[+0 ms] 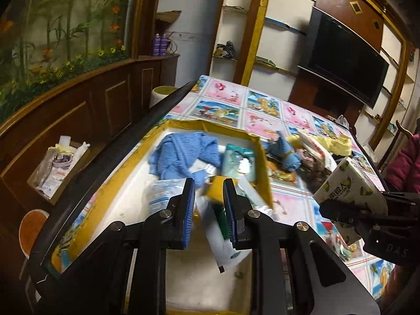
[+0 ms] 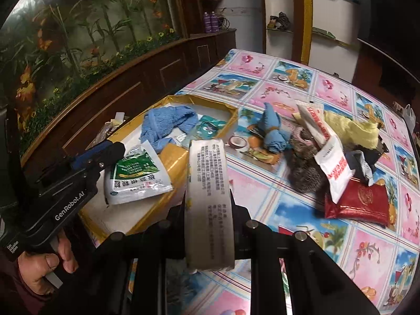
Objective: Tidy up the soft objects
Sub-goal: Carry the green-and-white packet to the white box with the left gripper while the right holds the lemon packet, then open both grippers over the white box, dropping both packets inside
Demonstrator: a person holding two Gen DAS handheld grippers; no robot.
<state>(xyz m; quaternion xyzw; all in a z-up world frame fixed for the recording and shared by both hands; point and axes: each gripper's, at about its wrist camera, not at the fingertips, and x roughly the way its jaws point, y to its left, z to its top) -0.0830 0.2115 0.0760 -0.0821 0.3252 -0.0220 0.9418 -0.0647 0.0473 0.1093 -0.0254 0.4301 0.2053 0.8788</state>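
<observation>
A yellow-rimmed white box (image 1: 258, 155) (image 2: 232, 113) lies on the table's left side and holds a blue towel (image 1: 183, 152) (image 2: 168, 126) and sachets. My left gripper (image 1: 208, 202) (image 2: 115, 149) is over the box, shut on a white-and-green sachet (image 1: 223, 239) (image 2: 136, 176). My right gripper (image 2: 208, 199) (image 1: 349, 210) is shut on a pack of tissues (image 2: 208, 197) (image 1: 351, 186), held above the table just right of the box. A blue cloth bundle (image 2: 275, 131), a yellow cloth (image 2: 351, 128), a fuzzy grey-brown item (image 2: 304, 168), white sachets (image 2: 333, 165) and a red packet (image 2: 362, 204) lie in a pile right of the box.
The table (image 2: 302, 84) has a patterned pink and blue cover. A dark wooden cabinet (image 1: 92, 99) with a plant mural runs along the left. A cardboard box of clutter (image 1: 57, 162) sits beside it. A television (image 1: 344, 60) and shelves stand behind.
</observation>
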